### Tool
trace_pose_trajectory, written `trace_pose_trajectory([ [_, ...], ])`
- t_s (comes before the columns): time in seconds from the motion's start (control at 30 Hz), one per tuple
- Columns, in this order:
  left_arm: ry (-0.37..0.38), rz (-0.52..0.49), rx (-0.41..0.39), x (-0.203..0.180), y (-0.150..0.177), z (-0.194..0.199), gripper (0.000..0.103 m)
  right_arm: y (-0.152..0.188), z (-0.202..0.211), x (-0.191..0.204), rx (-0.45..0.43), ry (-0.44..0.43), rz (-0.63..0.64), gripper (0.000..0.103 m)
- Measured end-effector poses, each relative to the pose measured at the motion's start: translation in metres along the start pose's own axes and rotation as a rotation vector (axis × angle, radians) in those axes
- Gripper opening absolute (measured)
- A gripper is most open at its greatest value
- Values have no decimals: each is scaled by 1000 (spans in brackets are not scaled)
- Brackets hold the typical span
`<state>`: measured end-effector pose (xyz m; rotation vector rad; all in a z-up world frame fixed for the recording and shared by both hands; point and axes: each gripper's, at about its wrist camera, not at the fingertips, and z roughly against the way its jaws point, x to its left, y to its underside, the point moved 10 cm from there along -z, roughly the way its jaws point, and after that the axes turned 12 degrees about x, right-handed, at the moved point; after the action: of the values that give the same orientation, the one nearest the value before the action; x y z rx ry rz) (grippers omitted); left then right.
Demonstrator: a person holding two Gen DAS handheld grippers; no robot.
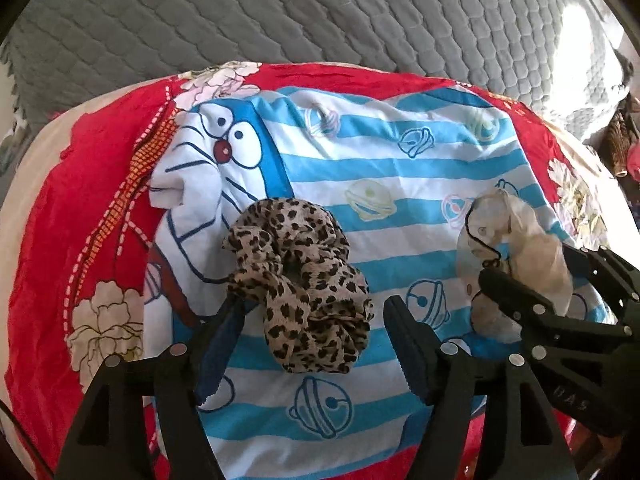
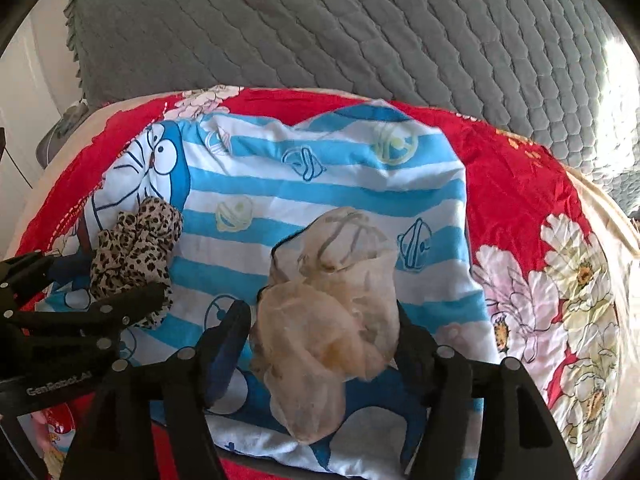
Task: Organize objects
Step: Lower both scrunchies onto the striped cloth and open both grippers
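A leopard-print scrunchie (image 1: 304, 280) lies on a blue-and-white striped cartoon cloth (image 1: 360, 160). My left gripper (image 1: 310, 316) stands open around it; the right finger is clear of the fabric and the left one sits at its edge. A sheer beige scrunchie (image 2: 332, 292) rests on the same cloth (image 2: 320, 184), between the open fingers of my right gripper (image 2: 320, 320). In the left wrist view the right gripper (image 1: 536, 268) straddles the beige scrunchie (image 1: 520, 232). The right wrist view shows the left gripper (image 2: 92, 276) at the leopard scrunchie (image 2: 136, 240).
The striped cloth is spread over a red floral sheet (image 1: 80, 200) (image 2: 512, 184). Behind it lies a grey quilted cover (image 1: 320, 20) (image 2: 320, 20), with bright sunlight at the right. Some clutter (image 1: 624, 144) shows at the far right edge.
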<state>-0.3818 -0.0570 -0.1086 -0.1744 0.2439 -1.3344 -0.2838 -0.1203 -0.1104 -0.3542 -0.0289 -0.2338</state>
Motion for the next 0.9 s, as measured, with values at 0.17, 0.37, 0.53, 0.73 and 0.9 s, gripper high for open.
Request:
trace_pose_trajectory([
  [0.17, -10, -12, 0, -1, 3, 2, 74, -3, 7, -4, -19, 14, -7, 68],
  [0.37, -34, -41, -13, -4, 4, 9, 74, -5, 15, -10, -44, 7, -30, 69],
  [0.53, -37, -27, -33, -3, 3, 20, 77, -6, 20, -9, -47, 9, -21, 72],
  [0.73, -63, -26, -77, 2, 0, 36, 78, -10, 31, -11, -74, 47, -21, 83],
  [0.9, -88, -29, -101, 3, 1, 45, 80, -9, 39, -9, -87, 30, -24, 83],
])
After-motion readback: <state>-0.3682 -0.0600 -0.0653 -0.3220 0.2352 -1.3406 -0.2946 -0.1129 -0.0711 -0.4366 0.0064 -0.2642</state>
